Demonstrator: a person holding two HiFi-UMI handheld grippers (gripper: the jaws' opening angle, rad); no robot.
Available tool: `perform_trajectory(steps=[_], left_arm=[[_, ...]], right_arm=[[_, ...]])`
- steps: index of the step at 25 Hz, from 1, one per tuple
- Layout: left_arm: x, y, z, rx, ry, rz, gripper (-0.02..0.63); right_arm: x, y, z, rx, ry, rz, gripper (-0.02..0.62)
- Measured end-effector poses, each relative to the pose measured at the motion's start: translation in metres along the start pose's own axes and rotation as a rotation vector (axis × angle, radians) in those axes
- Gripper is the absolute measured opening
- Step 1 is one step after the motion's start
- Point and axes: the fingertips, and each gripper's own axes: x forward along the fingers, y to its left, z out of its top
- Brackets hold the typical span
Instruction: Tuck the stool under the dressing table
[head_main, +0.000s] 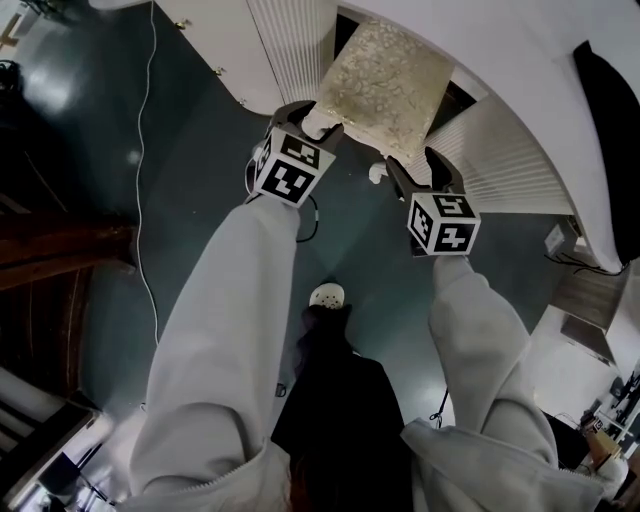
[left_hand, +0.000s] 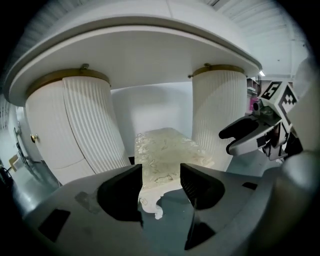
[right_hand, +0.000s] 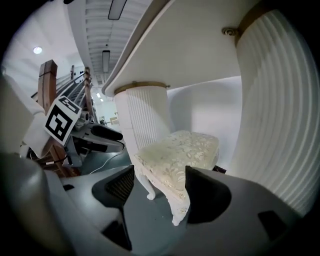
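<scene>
The stool (head_main: 385, 80) has a cream floral cushion and white carved legs. It stands between the two fluted white pedestals of the dressing table (head_main: 520, 60), its far part under the curved top. In the head view my left gripper (head_main: 310, 118) hovers at the stool's near left corner and my right gripper (head_main: 420, 168) at its near right corner. Both stand open and neither presses on anything. In the left gripper view the stool (left_hand: 162, 157) shows beyond the left gripper (left_hand: 160, 186). The right gripper view has the stool (right_hand: 177, 155) just past the right gripper (right_hand: 157, 192).
The floor is dark grey and glossy. A thin white cable (head_main: 150, 200) runs along it at the left, beside dark wooden furniture (head_main: 60, 250). A black object (head_main: 610, 130) lies on the table top at the right. The person's shoe (head_main: 327, 296) is behind the grippers.
</scene>
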Motion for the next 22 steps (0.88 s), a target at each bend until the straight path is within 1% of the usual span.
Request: perform_trajectory(steps=[3,6,15,18,20,22], left_arm=[[-0.025,-0.008,0.012,0.018,-0.020,-0.003,0.218],[-0.050,-0.018,0.022,0.020,-0.024,-0.007,0.218],[-0.125,-0.045,0.066,0.042,-0.043,-0.011,0.218],[-0.147,-0.054,0.088,0.046,-0.082,-0.011,0.216],[-0.163,-0.065,0.105,0.065,-0.108,-0.020,0.216],[-0.179,-0.074,0.118,0.080,-0.134,-0.023,0.190]], right_arm=[[-0.020,0.011,0.014,-0.010,-0.012,0.006,0.353],[-0.043,0.024,0.027,-0.037,-0.013,0.016,0.345],[-0.116,0.046,0.072,-0.071,-0.033,0.016,0.281],[-0.139,0.055,0.088,-0.098,-0.043,0.037,0.256],[-0.156,0.059,0.101,-0.115,-0.055,0.043,0.235],[-0.173,0.064,0.115,-0.119,-0.071,0.045,0.218]])
